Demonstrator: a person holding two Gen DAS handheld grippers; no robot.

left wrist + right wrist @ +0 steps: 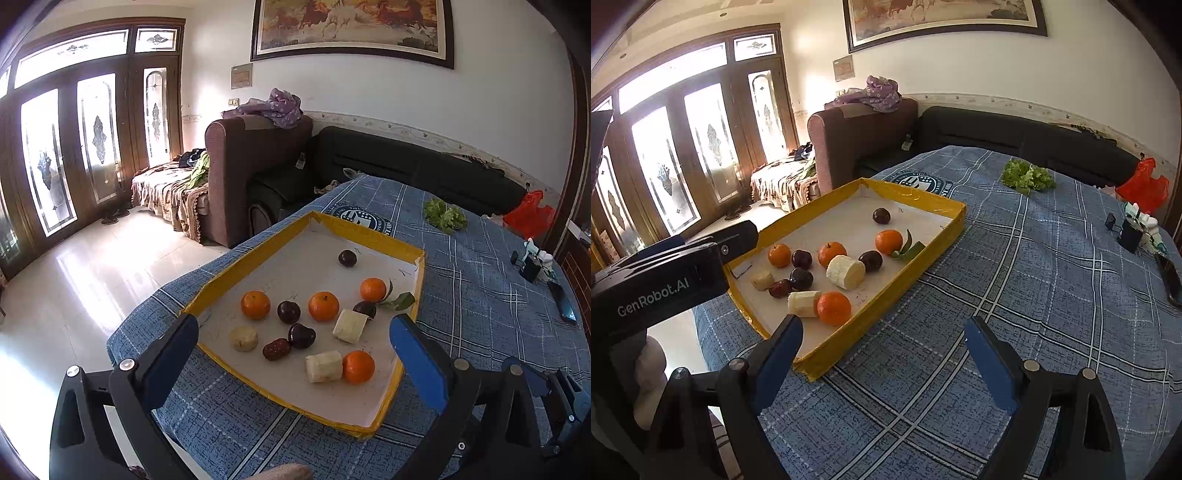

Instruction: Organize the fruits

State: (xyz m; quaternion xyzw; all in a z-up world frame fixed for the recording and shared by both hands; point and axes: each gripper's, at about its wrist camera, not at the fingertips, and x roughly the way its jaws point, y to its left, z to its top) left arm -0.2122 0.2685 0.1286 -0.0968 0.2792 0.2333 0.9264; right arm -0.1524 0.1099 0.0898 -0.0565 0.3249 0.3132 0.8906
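A yellow-rimmed white tray [258, 247] [916, 258] lies on the blue plaid table. In it lie several oranges [255, 304] [834, 307], several dark plums [289, 312] [801, 278], peeled banana pieces [323, 366] [846, 272] and a red date [276, 349] [780, 288]. My left gripper [293, 341] is open and empty, held above the tray's near end. My right gripper [882, 343] is open and empty, over the cloth at the tray's near right corner. The left gripper's body [665, 280] shows at the left of the right wrist view.
A bunch of green lettuce [445, 216] [1028, 177] lies on the far side of the table. A red bag [530, 214] [1143, 184], a small white and black gadget [1137, 229] and a phone [563, 302] sit at the right edge. Sofas stand behind the table.
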